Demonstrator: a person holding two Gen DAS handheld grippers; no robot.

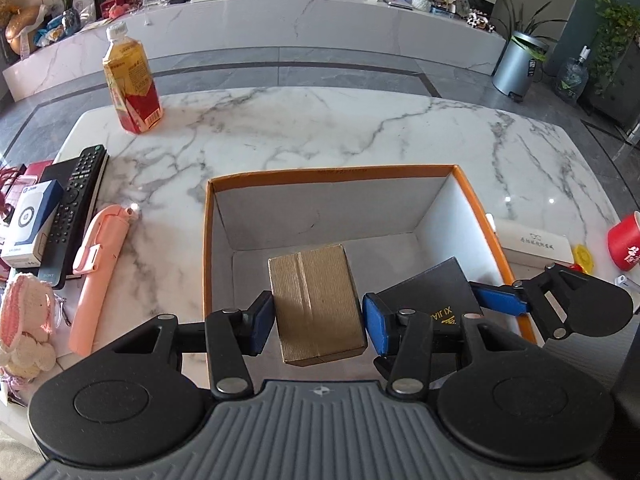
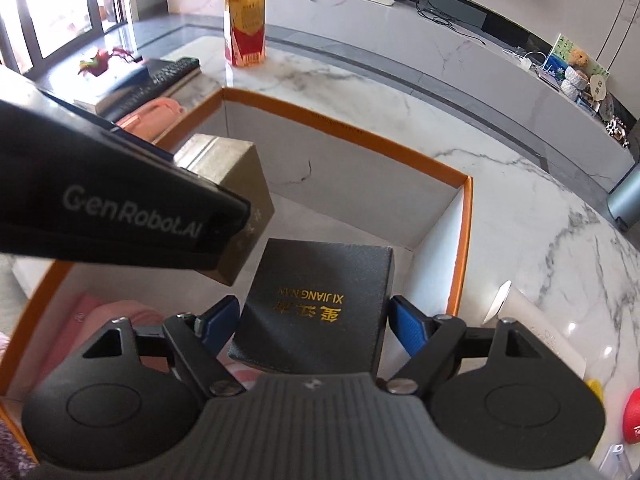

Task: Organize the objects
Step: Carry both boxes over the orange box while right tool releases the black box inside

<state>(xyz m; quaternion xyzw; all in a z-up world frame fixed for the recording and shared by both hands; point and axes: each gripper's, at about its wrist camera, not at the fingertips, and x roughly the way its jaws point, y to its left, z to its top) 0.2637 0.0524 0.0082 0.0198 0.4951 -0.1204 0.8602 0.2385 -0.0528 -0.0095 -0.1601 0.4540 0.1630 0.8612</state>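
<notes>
An open box with an orange rim (image 1: 332, 173) and white inside stands on the marble table; it also shows in the right wrist view (image 2: 400, 151). My left gripper (image 1: 318, 318) is shut on a brown cardboard box (image 1: 316, 300) and holds it over the open box. The brown box shows in the right wrist view (image 2: 244, 184), partly behind the left gripper's body. My right gripper (image 2: 312, 320) is shut on a black box with gold lettering (image 2: 316, 300), also inside the open box, to the right of the brown one. The black box shows in the left wrist view (image 1: 436, 296).
At the left lie a pink selfie stick (image 1: 100, 272), a black remote (image 1: 74, 208), a blue-white carton (image 1: 30, 224) and a knitted toy (image 1: 24, 320). A tea bottle (image 1: 130, 84) stands at the back left. A white case (image 1: 532, 242) and a red cup (image 1: 626, 240) are at the right.
</notes>
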